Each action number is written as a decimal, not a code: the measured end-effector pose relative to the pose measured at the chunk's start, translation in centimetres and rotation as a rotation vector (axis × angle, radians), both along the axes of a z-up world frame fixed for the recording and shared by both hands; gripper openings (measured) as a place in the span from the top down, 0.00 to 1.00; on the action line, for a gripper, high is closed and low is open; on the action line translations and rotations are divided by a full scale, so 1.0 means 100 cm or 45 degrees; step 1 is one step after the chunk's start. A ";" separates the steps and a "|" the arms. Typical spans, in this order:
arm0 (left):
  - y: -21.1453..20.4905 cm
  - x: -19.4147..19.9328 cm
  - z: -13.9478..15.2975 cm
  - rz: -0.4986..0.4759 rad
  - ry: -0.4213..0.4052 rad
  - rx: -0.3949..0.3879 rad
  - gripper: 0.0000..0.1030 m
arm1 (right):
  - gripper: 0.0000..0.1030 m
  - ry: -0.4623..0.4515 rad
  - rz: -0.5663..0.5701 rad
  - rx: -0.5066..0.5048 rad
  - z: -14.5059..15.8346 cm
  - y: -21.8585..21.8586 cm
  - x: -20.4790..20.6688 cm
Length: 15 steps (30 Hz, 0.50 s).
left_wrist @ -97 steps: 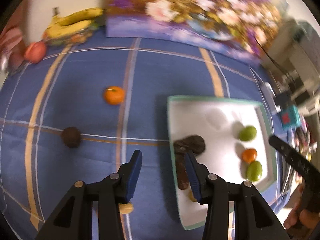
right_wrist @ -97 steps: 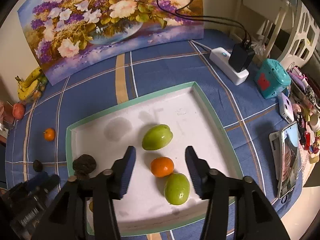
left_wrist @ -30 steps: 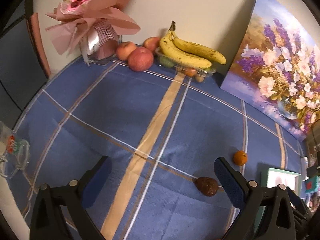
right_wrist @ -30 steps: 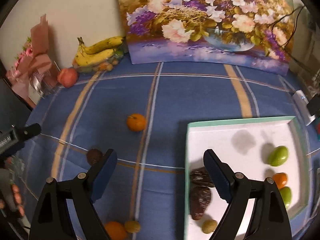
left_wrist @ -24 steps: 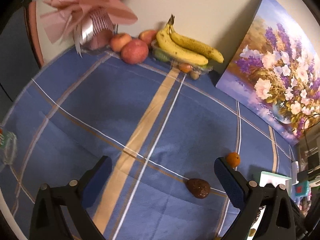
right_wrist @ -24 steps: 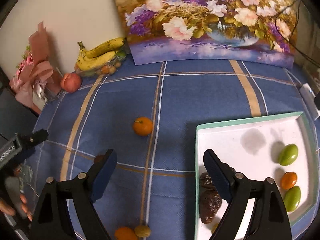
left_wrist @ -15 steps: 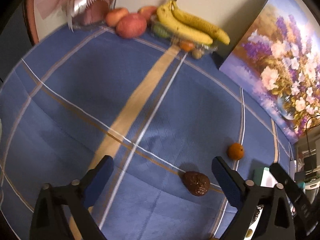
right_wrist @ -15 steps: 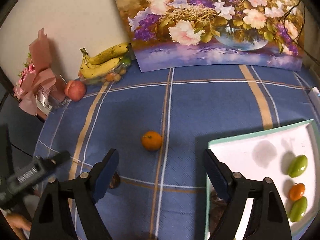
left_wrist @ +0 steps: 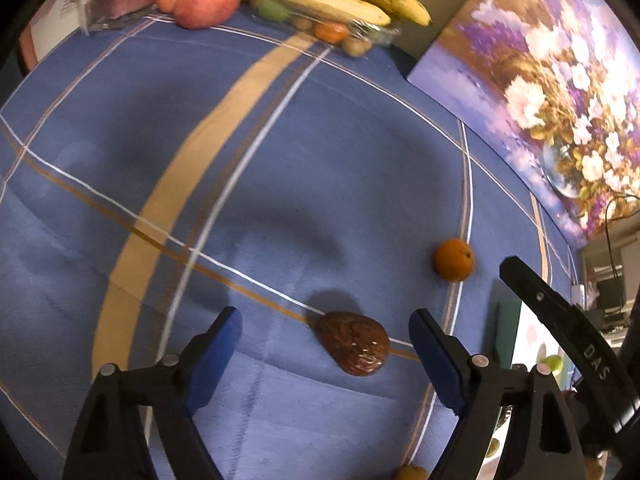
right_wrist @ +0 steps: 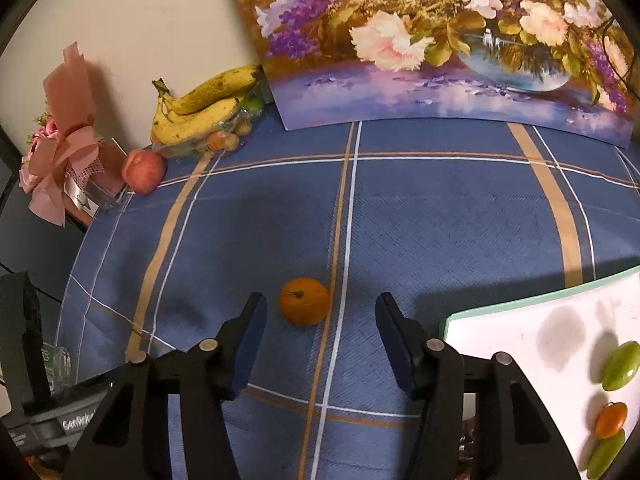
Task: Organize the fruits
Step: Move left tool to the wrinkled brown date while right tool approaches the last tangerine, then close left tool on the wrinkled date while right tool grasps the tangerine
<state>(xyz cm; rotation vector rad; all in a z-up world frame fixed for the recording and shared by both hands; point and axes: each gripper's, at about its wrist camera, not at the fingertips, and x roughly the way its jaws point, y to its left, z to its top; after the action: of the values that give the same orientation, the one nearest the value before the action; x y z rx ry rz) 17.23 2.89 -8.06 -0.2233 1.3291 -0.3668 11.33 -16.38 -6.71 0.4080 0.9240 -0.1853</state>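
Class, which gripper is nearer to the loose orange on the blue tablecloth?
Right. The right gripper frames the orange between open jaws, not touching. The left gripper brackets the brown fruit, the orange beyond.

Counted in right wrist view: two green fruits (right_wrist: pixel 621 365) and one small orange fruit (right_wrist: pixel 610 420) on white tray (right_wrist: pixel 520 320); one orange (right_wrist: pixel 305 301) on cloth; one apple (right_wrist: pixel 143 171); two bananas (right_wrist: pixel 200 110). Left wrist view: one brown wrinkled fruit (left_wrist: pixel 354 342).

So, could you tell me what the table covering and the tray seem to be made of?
Table covering: looks like woven cloth, matte blue with checked stripes, showing a fine weave and soft creases. Tray: probably plastic or coated metal, smooth white inside with a green rim; which one cannot be told.
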 end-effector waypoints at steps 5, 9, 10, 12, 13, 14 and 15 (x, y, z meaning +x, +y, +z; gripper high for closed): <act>-0.011 -0.001 0.001 -0.041 0.004 -0.005 0.19 | 0.47 0.011 -0.013 0.004 -0.002 -0.004 0.000; -0.017 -0.001 -0.002 -0.057 0.021 0.002 0.28 | 0.47 0.009 -0.015 0.003 -0.002 -0.005 0.000; -0.018 -0.001 -0.003 -0.061 0.023 0.004 0.30 | 0.47 0.009 -0.014 0.003 -0.003 -0.005 0.000; -0.019 -0.001 -0.003 -0.069 0.030 0.009 0.40 | 0.47 0.012 -0.013 -0.001 -0.003 -0.006 0.001; -0.021 -0.001 -0.004 -0.074 0.030 0.015 0.42 | 0.47 0.013 -0.014 0.000 -0.004 -0.006 0.001; -0.023 -0.002 -0.005 -0.081 0.033 0.016 0.44 | 0.47 0.016 -0.016 0.003 -0.005 -0.006 0.001; -0.024 -0.002 -0.005 -0.085 0.036 0.014 0.45 | 0.47 0.017 -0.017 0.004 -0.005 -0.006 0.002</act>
<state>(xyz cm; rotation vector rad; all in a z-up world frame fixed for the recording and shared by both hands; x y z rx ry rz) 17.01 0.53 -8.56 -0.1760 1.3680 -0.4140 11.49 -17.02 -7.25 0.4159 0.9351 -0.1989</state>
